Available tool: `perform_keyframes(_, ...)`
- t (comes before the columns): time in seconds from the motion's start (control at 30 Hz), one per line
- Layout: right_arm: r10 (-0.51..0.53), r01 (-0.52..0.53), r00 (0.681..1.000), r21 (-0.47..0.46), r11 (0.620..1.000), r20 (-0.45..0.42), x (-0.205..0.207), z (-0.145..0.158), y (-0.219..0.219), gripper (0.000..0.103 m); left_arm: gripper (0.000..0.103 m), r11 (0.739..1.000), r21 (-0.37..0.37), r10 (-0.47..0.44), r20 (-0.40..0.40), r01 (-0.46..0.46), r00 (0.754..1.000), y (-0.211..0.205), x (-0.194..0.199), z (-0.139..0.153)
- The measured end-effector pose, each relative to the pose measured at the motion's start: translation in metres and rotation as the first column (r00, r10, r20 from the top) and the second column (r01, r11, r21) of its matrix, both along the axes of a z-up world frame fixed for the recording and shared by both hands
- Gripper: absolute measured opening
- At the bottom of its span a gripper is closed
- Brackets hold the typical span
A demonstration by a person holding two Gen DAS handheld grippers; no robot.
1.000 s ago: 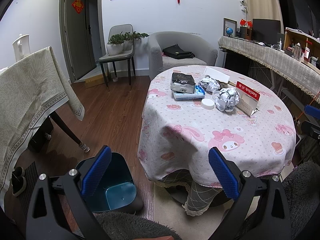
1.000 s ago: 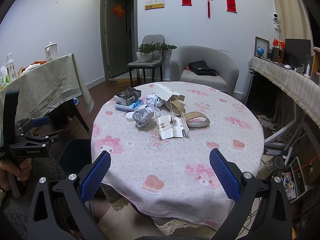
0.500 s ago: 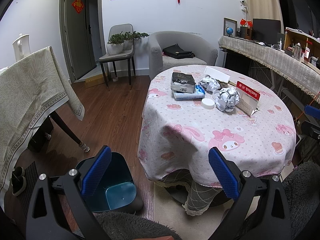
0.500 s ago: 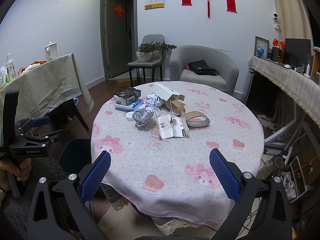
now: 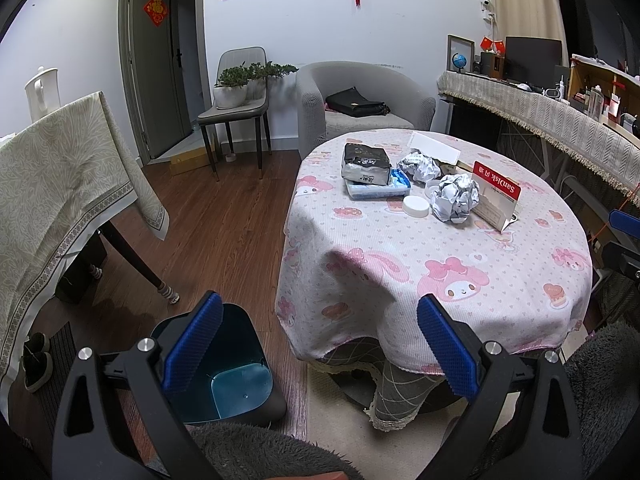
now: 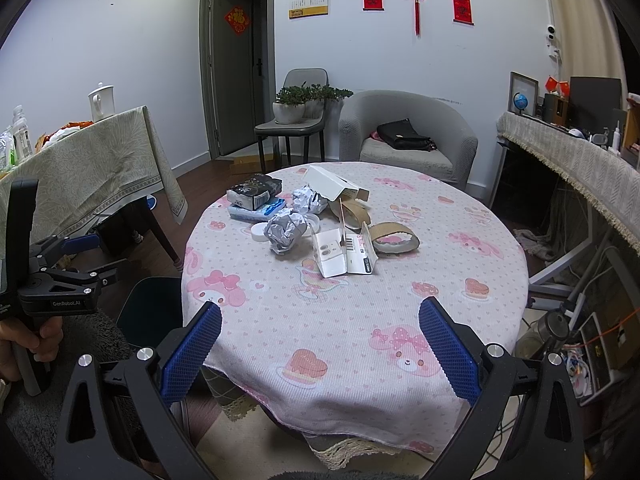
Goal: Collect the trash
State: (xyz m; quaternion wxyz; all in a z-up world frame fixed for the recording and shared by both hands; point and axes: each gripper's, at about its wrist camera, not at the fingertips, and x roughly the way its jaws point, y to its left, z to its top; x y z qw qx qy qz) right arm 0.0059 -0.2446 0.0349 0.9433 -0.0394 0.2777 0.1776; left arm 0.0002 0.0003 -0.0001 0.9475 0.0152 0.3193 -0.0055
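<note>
1. the left gripper (image 5: 320,344) fills the bottom of the left wrist view, its blue-padded jaws spread wide with nothing between them.
2. the right gripper (image 6: 320,348) sits at the bottom of the right wrist view, jaws likewise spread wide and empty, above the near edge of the round table (image 6: 360,320) with its pink cartoon cloth.
3. the trash lies in a cluster on the table, in the centre of the right wrist view and upper right of centre in the left wrist view.
4. a crumpled foil ball (image 6: 286,232) lies near the middle of the cluster, with a white round lid (image 6: 260,231) just beside it on the left of the frame.
5. a second crumpled wad (image 6: 306,200) lies farther back, near an open white box (image 6: 330,184).
6. a dark packet (image 6: 254,191) rests on top of a blue-and-white pack (image 6: 260,211) at the left of the cluster.
7. an opened white carton (image 6: 344,250) stands right of the foil ball, touching a brown tape roll (image 6: 394,238).
8. a dark bin (image 5: 228,372) with a blue liner stands open on the floor in the lower left of the left wrist view, beside the table.
9. at the left edge of the right wrist view, a hand (image 6: 24,348) grips the handle of the left gripper.
</note>
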Motion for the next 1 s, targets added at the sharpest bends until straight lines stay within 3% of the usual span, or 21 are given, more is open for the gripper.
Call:
perform_keyframes(0.33,0.006,-0.005,1.0,-0.041,0.999,0.016,-0.001,0.003,0.009,0.1,0.099,0.999,-0.039,-0.025,0.01,0.026,1.0,-0.003,0.001,0.002)
perform_keyframes(0.5,0.018,-0.018,1.0,0.026,1.0,0.01,0.007,0.01,0.007,0.098,0.099,0.997,-0.045,-0.063,0.031,0.064,0.998,-0.007,0.005,0.012)
perform_keyframes(0.73,0.022,-0.021,0.999,0.035,0.999,-0.028,0.04,0.005,0.009,0.078,0.098,0.994,-0.034,-0.1,0.057,0.102,0.993,-0.016,0.031,0.024)
perform_keyframes(0.87,0.025,-0.023,0.998,0.02,1.0,-0.051,0.063,0.002,0.011,0.068,0.088,0.992,-0.02,-0.123,0.051,0.124,0.991,-0.021,0.052,0.021)
perform_keyframes(1.0,0.034,-0.035,0.997,-0.003,0.999,-0.066,0.085,-0.003,0.015,0.059,0.086,0.991,-0.026,-0.131,0.038,0.132,0.991,-0.021,0.074,0.017)
